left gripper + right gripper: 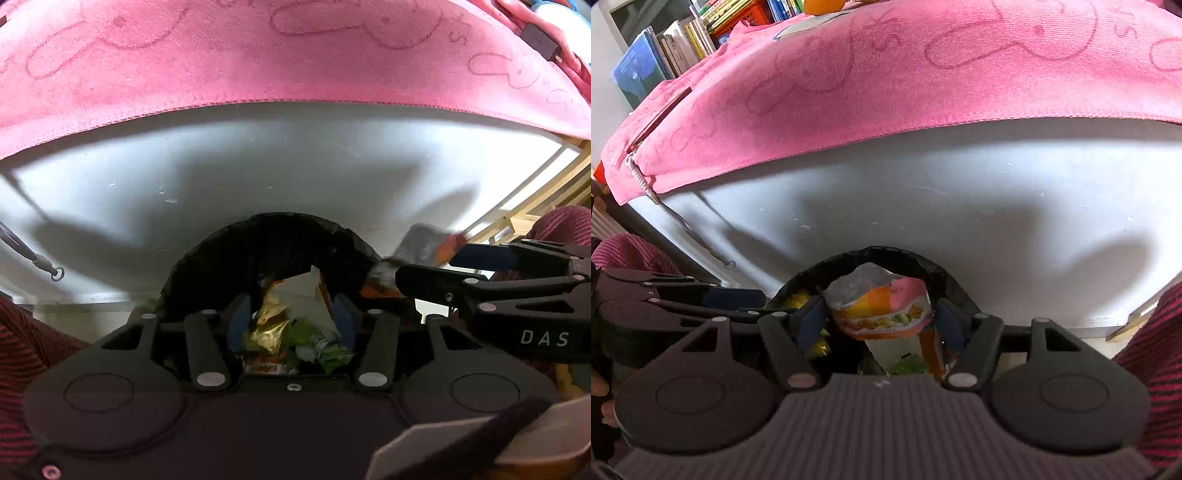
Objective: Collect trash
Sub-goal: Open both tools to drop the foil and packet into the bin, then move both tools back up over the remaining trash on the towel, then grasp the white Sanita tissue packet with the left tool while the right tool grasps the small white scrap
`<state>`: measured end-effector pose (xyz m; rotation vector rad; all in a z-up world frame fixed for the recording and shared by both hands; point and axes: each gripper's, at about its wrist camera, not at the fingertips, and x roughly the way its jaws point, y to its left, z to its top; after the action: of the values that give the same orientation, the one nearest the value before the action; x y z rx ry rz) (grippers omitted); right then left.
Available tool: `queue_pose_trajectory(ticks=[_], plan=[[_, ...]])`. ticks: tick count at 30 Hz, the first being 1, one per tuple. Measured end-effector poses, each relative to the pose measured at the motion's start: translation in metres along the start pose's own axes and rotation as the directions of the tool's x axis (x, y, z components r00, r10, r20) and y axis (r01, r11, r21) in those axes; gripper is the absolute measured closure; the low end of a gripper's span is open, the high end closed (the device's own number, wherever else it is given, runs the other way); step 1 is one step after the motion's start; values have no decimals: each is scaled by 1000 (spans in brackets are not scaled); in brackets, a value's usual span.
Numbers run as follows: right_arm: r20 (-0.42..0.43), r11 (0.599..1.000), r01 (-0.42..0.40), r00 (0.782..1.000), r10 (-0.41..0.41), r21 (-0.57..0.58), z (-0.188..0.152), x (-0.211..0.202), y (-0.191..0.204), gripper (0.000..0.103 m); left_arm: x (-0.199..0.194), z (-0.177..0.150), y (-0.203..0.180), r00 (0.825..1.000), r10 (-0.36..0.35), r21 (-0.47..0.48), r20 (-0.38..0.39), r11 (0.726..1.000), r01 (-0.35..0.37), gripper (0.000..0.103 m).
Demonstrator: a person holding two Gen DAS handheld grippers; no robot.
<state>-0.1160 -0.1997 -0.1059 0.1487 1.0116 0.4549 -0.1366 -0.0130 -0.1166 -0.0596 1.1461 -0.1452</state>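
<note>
Wrapper [882,310] between right gripper [881,323] fingers [812,325], above bin [945,277].

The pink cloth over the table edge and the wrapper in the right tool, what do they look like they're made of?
Pink cloth: looks like soft microfibre or terry, matte, with a fine ribbed nap, stitched hem and faint outline drawings.
Wrapper, held in the right tool: seems thin plastic film, printed orange and pink outside, dull silver inside, crumpled with sharp creases; likely metallised, though it could be plain foil.

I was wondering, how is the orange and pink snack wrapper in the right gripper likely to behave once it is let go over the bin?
The snack wrapper looks crumpled and thin, so probably floppy and light. Its glossy film may slip between the right gripper pads. Released, it would likely settle onto the trash in the black bin.
</note>
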Motion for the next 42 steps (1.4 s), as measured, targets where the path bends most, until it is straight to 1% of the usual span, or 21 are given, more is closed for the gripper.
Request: queue_pose_trajectory(ticks=[6,9,12,14,15,16,17,20,22,23,25,27,28,30,32,34,35,36,38,39,42], plan=[[2,1000,4,1000,-4,-7,1,-2,-1,21,-2,3,3,1000,17,1,18,1000,-17,42],[10,1000,4,1000,-4,-5,3,-5,-1,21,-5,3,5,999,20,-1,26,1000,-20,41],[38,1000,2,999,-2,-14,7,-15,1,21,-12,6,4,999,18,-8,34,1000,-18,42],[67,999,-5,998,8,-42,12,-26,4,23,-24,11,5,999,-5,-24,44,1000,6,45],[89,998,-8,996,13,-56,17,-35,7,32,-33,14,5,998,-25,-31,62,999,27,45],[108,998,-8,994,15,-67,21,-43,8,35,-44,18,5,995,-42,-29,88,999,45,45],[130,997,-6,991,16,-79,26,-51,9,35,-54,22,4,992,-54,-21,118,998,57,45],[218,994,19,976,5,-109,46,-75,9,35,-85,38,1,974,-73,26,216,997,69,44],[282,991,45,960,-9,-124,60,-87,7,35,-100,51,-2,958,-74,58,278,997,60,40],[306,989,65,952,-22,-132,67,-90,7,35,-106,59,-3,946,-69,70,316,996,49,37],[357,983,119,932,-61,-142,82,-93,6,33,-113,73,-5,931,-44,77,362,997,16,31],[398,978,153,913,-83,-145,96,-90,2,30,-115,88,-7,910,-11,75,415,997,-22,24],[413,975,166,906,-93,-145,102,-89,1,30,-114,96,-7,898,0,77,439,996,-38,23],[441,969,193,891,-108,-152,113,-82,0,30,-109,111,-9,886,15,75,463,996,-56,21],[468,962,229,873,-134,-151,127,-73,-2,30,-99,129,-7,887,28,65,462,996,-66,19],[479,949,283,858,-187,-136,138,-64,-2,30,-82,144,-1,896,69,29,439,995,-91,18],[473,945,297,858,-202,-136,143,-58,-4,30,-76,149,-1,899,91,20,429,994,-110,18],[463,944,300,862,-207,-137,150,-51,-7,30,-70,152,-1,897,103,20,431,992,-123,18],[450,948,287,871,-199,-136,160,-40,-11,30,-62,158,-1,890,98,23,445,992,-121,18],[443,951,275,876,-188,-141,164,-36,-13,30,-59,161,1,891,84,19,447,995,-103,17],[436,954,254,885,-164,-156,177,-24,-17,30,-47,175,11,904,42,-42,425,999,-26,16]])
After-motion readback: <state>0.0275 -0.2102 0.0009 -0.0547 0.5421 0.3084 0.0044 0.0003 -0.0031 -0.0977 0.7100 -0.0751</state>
